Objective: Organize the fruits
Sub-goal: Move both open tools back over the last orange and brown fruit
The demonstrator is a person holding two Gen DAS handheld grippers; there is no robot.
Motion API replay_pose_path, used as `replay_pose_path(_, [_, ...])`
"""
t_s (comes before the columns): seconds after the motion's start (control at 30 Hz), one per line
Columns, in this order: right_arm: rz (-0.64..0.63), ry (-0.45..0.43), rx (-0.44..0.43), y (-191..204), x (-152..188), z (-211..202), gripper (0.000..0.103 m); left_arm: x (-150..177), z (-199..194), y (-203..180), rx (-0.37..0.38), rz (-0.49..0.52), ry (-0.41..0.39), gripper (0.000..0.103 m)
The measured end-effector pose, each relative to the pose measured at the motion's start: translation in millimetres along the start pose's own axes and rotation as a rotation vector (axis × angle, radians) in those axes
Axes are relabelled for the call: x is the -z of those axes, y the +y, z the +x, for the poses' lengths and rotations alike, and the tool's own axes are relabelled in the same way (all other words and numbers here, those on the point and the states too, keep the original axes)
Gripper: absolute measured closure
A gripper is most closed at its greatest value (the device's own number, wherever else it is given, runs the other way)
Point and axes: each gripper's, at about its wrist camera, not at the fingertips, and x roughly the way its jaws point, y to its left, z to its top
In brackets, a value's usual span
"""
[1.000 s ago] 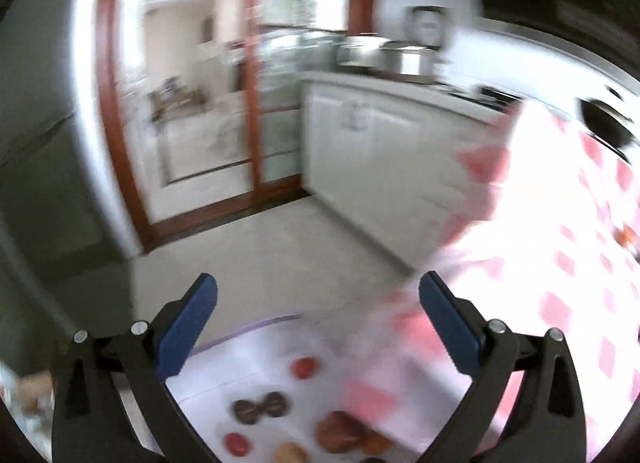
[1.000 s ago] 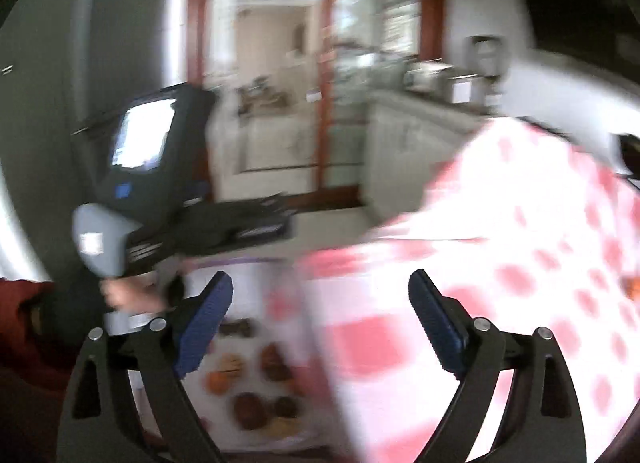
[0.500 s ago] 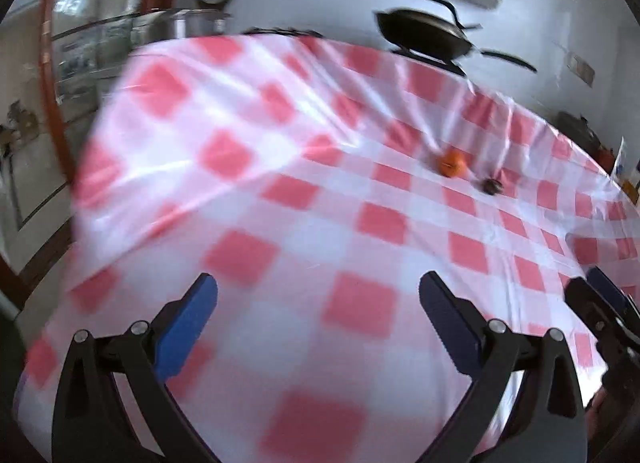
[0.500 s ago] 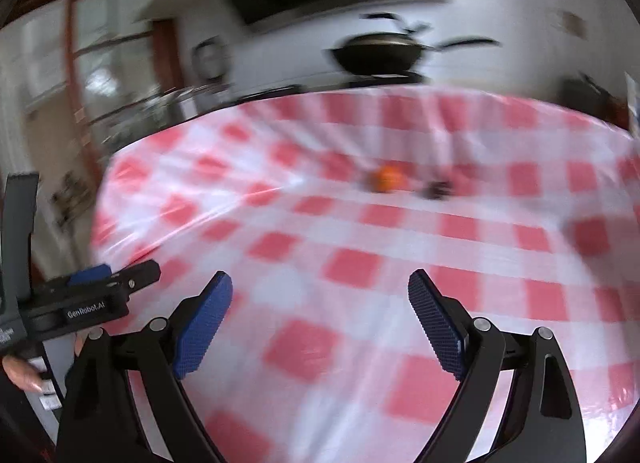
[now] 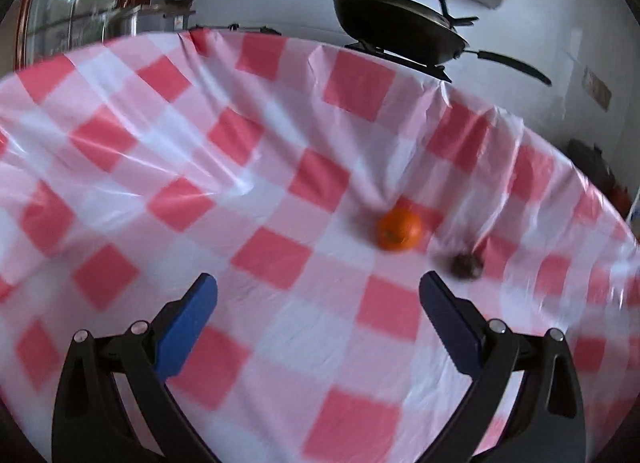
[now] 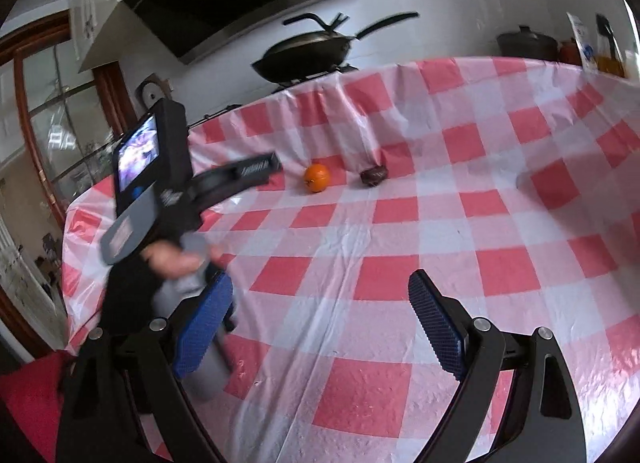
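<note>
An orange (image 5: pixel 399 230) lies on the red-and-white checked tablecloth (image 5: pixel 260 191), with a small dark brown fruit (image 5: pixel 466 264) just to its right. My left gripper (image 5: pixel 318 315) is open and empty, a short way in front of the orange. My right gripper (image 6: pixel 320 321) is open and empty, farther back over the cloth. In the right wrist view the orange (image 6: pixel 317 178) and the dark fruit (image 6: pixel 374 175) sit near the table's far side, and the left gripper's body (image 6: pixel 160 183) is at the left, pointing toward them.
A black wok (image 5: pixel 400 33) stands on a stove behind the table, also in the right wrist view (image 6: pixel 306 53). A dark pot (image 6: pixel 526 43) and bottles stand at the back right. A wooden-framed glass door (image 6: pixel 52 135) is at the left.
Both grippers swung from the floor tray of fruits and the door up to the table. The left has moved closer to the orange. Both stayed open.
</note>
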Motion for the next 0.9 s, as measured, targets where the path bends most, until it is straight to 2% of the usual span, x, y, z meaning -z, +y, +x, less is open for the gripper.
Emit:
replay_pose_path(0.2, [0.059, 0.039, 0.036, -11.6, 4.1, 13.0, 0.016, -10.2, 45.5, 4.1, 0.102, -0.116, 0.042, 0.002])
replay_pose_path(0.33, [0.154, 0.089, 0.006, -26.7, 6.0, 24.6, 0.016, -17.2, 44.2, 23.7, 0.177, -0.180, 0.029, 0.002])
replay_pose_path(0.47, [0.231, 0.125, -0.026, -40.2, -5.9, 38.1, 0.016, -18.4, 41.9, 43.1, 0.169, -0.219, -0.002, 0.002])
replay_pose_path(0.53, [0.208, 0.142, -0.008, -41.5, -19.4, 54.6, 0.016, -19.1, 43.3, 49.3, 0.162, -0.242, -0.002, 0.002])
replay_pose_path(0.6, [0.159, 0.159, 0.050, -40.6, -34.1, 75.8, 0.016, -19.6, 44.8, 53.6, 0.160, -0.259, 0.001, 0.002])
replay_pose_path(0.7, [0.068, 0.214, 0.138, -38.9, -61.4, 129.5, 0.016, -21.0, 44.5, 58.5, 0.145, -0.269, -0.002, 0.002])
replay_pose_path(0.83, [-0.010, 0.256, 0.199, -37.4, -89.3, 191.0, 0.018, -21.4, 45.1, 63.1, 0.130, -0.279, 0.000, 0.002])
replay_pose_path(0.9, [-0.021, 0.260, 0.208, -37.2, -101.2, 213.3, 0.022, -21.8, 47.8, 64.9, 0.130, -0.288, 0.012, 0.002])
